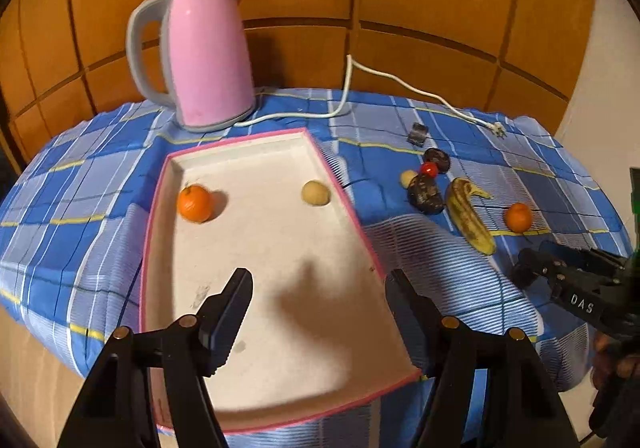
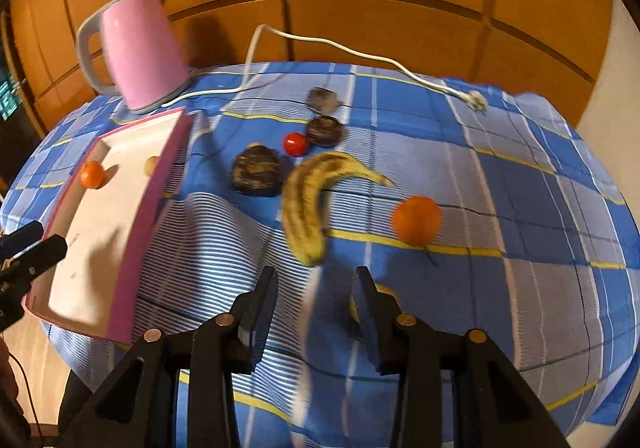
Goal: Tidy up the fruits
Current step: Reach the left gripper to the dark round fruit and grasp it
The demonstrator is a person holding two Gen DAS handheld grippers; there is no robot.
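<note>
The fingers of the left gripper point(image 1: 318, 300) stand wide apart with nothing between them, hanging over the near end of the pink-rimmed tray point(image 1: 256, 145). The fingers of the right gripper point(image 2: 316, 300) are apart too and hold nothing; they hover above the table point(image 2: 520, 175) just short of the banana point(image 2: 306, 203), and a small yellowish fruit point(image 2: 386, 292) peeks out right behind the right-hand finger, partly hidden by it.

Inside the white tray lie two pieces: an orange point(image 1: 195, 203) near the far left corner and a pale round fruit point(image 1: 316, 192) by the right wall, well apart from each other. The rest of the fruit sits on the blue checked cloth to the right of the tray. A spotted, browning banana lies curved with its stem pointing right. Just beside it to the left is a dark, wrinkled fruit point(image 2: 256, 171), and beyond that a small red tomato point(image 2: 295, 143) next to another dark round fruit point(image 2: 325, 131). A second orange point(image 2: 417, 220) rests alone to the right of the banana.

At the back of the table stands a pink kettle point(image 1: 208, 55) with a grey handle, just behind the tray's far edge. Its white cord point(image 2: 340, 49) trails across the cloth to a plug point(image 2: 476, 100) lying loose near the right side. A small grey object point(image 2: 323, 99) lies beyond the dark fruit; I cannot tell what it is.
</note>
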